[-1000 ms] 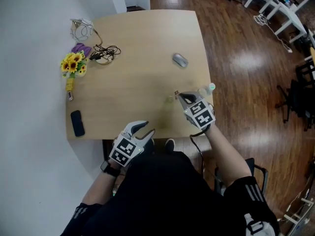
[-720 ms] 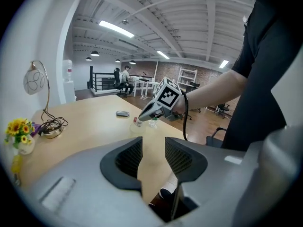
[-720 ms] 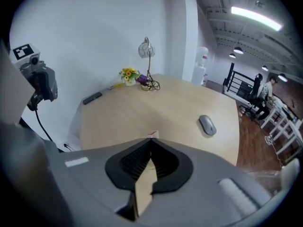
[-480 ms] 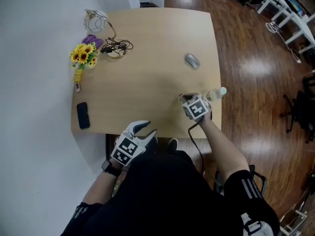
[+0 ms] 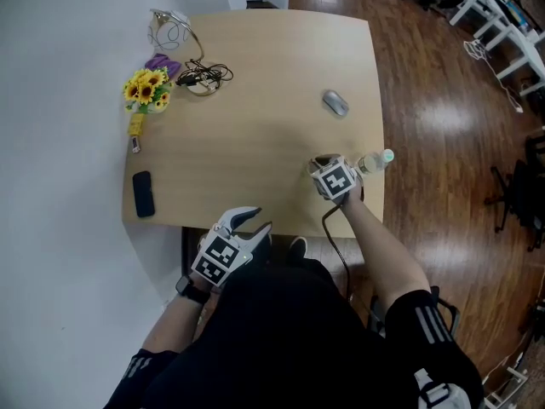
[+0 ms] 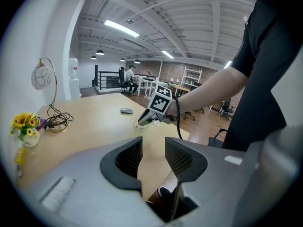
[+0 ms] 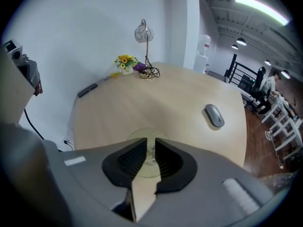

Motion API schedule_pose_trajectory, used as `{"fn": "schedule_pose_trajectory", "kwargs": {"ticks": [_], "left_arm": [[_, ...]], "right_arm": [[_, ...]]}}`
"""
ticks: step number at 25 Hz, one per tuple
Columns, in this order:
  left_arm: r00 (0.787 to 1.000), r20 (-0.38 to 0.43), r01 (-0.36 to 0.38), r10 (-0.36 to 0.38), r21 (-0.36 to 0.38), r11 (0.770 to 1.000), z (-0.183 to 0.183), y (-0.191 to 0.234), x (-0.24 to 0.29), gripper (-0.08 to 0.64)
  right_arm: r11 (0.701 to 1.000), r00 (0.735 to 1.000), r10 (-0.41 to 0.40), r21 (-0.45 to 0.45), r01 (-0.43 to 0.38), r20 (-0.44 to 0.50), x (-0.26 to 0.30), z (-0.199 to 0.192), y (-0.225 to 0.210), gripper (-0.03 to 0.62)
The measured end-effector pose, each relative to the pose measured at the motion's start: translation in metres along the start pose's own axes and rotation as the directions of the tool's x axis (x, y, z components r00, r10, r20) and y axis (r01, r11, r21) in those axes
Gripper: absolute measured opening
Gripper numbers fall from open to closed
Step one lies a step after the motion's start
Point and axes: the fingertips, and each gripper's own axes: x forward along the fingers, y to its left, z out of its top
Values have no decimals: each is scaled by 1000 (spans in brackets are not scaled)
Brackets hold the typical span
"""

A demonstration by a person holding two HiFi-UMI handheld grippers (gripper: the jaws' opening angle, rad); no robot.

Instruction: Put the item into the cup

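The right gripper [image 5: 318,163] had been carried forward since a second before, when the cup stood just to the left of its tips. It was now held directly above the clear cup [image 7: 138,132], tipped steeply down. Its jaws were drawn nearly together, with only a narrow slot left between them. A small pale item [image 7: 151,151] was pinched in that slot, though its kind could not be made out. The item was thus held over the cup's mouth, whose round rim was seen on both sides of the jaws. Whether the item had passed below the rim could not be told.

The left gripper [image 5: 258,221] was found where it had been in the earlier frames, held off the near edge of the table [image 5: 255,143] in front of the person's body. Its jaws were spread apart and nothing was held between them.

The cup stood near the table's front right corner. A water bottle [image 5: 373,161] lay just to the right of the right gripper at the table's edge. A computer mouse [image 5: 335,103] was seen farther back on the same side. A bunch of sunflowers [image 5: 146,91], a tangle of cables [image 5: 204,77] and a wire lamp [image 5: 170,31] were grouped well apart at the far left. A black flat device [image 5: 142,193] lay near the left edge.
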Motion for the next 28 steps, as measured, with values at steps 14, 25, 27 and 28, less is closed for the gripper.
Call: {"fn": "schedule_pose_trajectory", "kwargs": {"ticks": [14, 25, 27, 28], "left_arm": [[998, 49, -26, 25, 20, 999, 24, -10, 3, 143], [995, 71, -77, 74, 36, 996, 39, -42, 5, 143], [996, 56, -70, 68, 40, 997, 34, -52, 6, 144], [997, 50, -63, 61, 40, 997, 31, -58, 6, 143]], "right_arm": [[998, 933, 51, 18, -61, 357, -111, 52, 20, 78], [970, 835, 190, 35, -242, 517, -198, 19, 72, 55], [965, 828, 195, 47, -257, 526, -204, 10, 80, 47], [964, 823, 194, 53, -262, 534, -209, 6, 85, 36]]}}
